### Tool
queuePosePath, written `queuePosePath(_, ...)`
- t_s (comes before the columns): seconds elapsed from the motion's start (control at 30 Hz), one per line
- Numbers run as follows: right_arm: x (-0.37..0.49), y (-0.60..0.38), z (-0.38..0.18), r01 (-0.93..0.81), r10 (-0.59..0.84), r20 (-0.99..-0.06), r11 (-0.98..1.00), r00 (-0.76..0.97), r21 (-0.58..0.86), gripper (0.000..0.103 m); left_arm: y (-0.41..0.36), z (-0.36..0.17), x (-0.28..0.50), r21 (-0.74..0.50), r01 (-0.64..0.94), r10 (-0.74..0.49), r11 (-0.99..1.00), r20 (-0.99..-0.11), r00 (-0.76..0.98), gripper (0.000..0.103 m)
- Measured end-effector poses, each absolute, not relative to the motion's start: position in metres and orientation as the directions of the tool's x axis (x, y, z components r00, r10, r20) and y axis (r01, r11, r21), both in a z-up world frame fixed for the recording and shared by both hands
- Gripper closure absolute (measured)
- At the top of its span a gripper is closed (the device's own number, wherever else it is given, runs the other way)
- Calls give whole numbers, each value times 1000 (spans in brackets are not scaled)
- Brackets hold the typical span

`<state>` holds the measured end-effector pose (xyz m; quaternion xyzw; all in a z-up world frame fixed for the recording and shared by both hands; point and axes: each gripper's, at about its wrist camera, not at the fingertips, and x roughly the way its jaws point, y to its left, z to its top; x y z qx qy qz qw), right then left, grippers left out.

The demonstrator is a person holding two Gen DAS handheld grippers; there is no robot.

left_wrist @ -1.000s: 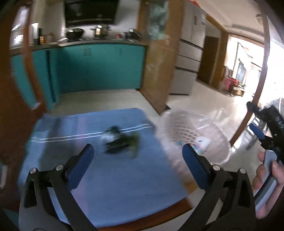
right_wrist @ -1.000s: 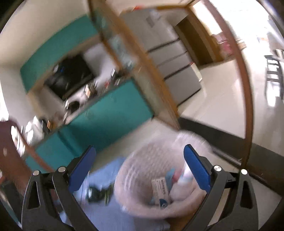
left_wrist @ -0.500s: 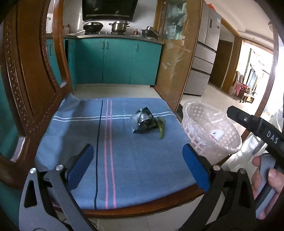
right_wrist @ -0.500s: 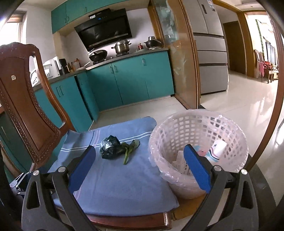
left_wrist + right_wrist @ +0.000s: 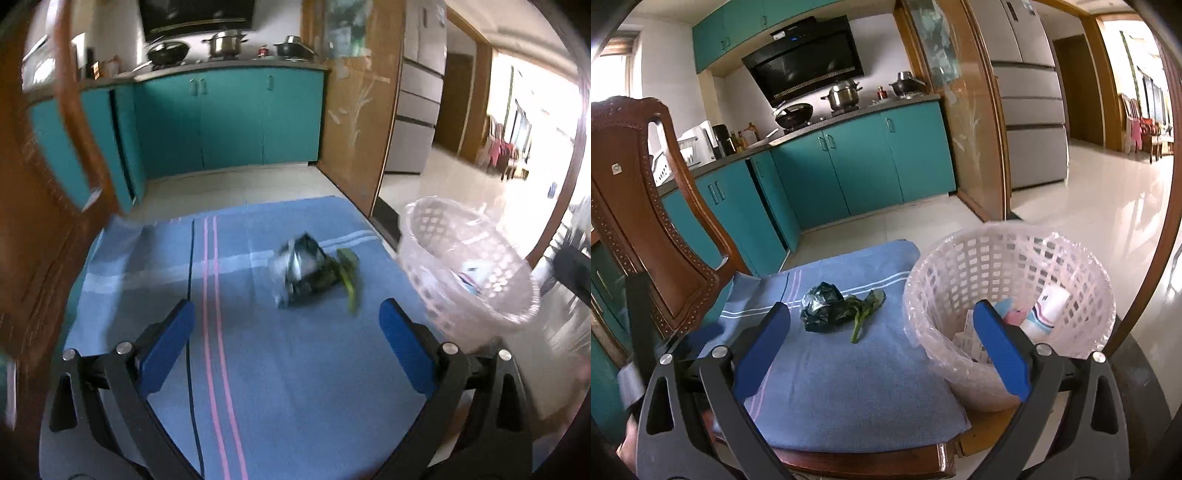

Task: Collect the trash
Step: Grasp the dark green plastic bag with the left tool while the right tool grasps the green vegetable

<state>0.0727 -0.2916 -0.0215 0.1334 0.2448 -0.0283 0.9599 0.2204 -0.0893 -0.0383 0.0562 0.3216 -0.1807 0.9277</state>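
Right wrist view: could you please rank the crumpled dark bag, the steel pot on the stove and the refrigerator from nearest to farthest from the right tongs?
1. Crumpled dark bag, on the blue cloth just ahead, left of centre.
2. Steel pot and refrigerator: both far back, pot on the stove, refrigerator at right; too close to call.

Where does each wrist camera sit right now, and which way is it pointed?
Left wrist: on the left hand-held gripper, open, aimed over the blue cloth at the crumpled dark wrapper; image blurred.
Right wrist: on the right hand-held gripper, open, facing the cloth and the white basket; no hand clearly shows.
Shared: wrapper, green leaf, basket, teal cabinets.
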Motion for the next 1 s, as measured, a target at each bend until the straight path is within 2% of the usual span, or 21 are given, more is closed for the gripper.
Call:
queuePosePath(0.13, 81, -293, -30, 120, 16, -506, 965, 862, 235, 6, -112, -51, 270, -11, 410, -312, 912, -666, 677, 10)
queuePosePath(0.17, 84, -294, -33, 121, 21, -516, 963, 856, 240, 6, -118, -58, 286, -11, 418, -308, 908, -694, 651, 16)
queuePosePath(0.23, 90, -288, -37, 101, 37, -533, 969, 845, 227, 6, -123, -73, 308, -15, 409, -285, 912, -742, 607, 33)
queuePosePath(0.27, 92, -284, -38, 89, 42, -536, 972, 843, 217, 6, -120, -83, 319, -42, 389, -280, 920, -766, 579, 48)
queuePosePath(0.4, 104, -271, -44, 40, 70, -554, 982, 830, 183, 14, -95, -89, 322, -136, 357, -332, 924, -749, 573, 56)
queuePosePath(0.47, 116, -265, -48, 22, 82, -578, 985, 812, 171, 20, -79, -78, 313, -152, 327, -331, 933, -721, 608, 57)
queuePosePath(0.53, 133, -256, -53, 5, 83, -600, 990, 796, 143, 29, -49, -54, 295, -223, 283, -358, 933, -660, 660, 58)
queuePosePath(0.67, 178, -243, -74, -19, 126, -680, 987, 722, 162, 36, 0, 13, 237, -270, 243, -350, 932, -495, 795, 58)
queuePosePath(0.77, 214, -234, -90, 2, 96, -734, 991, 672, 132, 39, 23, 37, 185, -274, 209, -306, 939, -385, 870, 57)
queuePosePath(0.87, 245, -226, -106, 42, 36, -778, 996, 628, 80, 41, 32, 35, 147, -277, 169, -259, 946, -333, 907, 57)
queuePosePath(0.93, 262, -224, -115, 74, 8, -803, 995, 595, 65, 44, 33, 31, 136, -291, 168, -264, 942, -328, 907, 57)
queuePosePath(0.97, 268, -223, -120, 79, 2, -813, 995, 582, 59, 47, 33, 29, 133, -297, 170, -268, 940, -330, 905, 57)
queuePosePath(1.0, 274, -223, -126, 84, -9, -825, 995, 565, 46, 54, 33, 28, 131, -295, 174, -273, 939, -334, 902, 57)
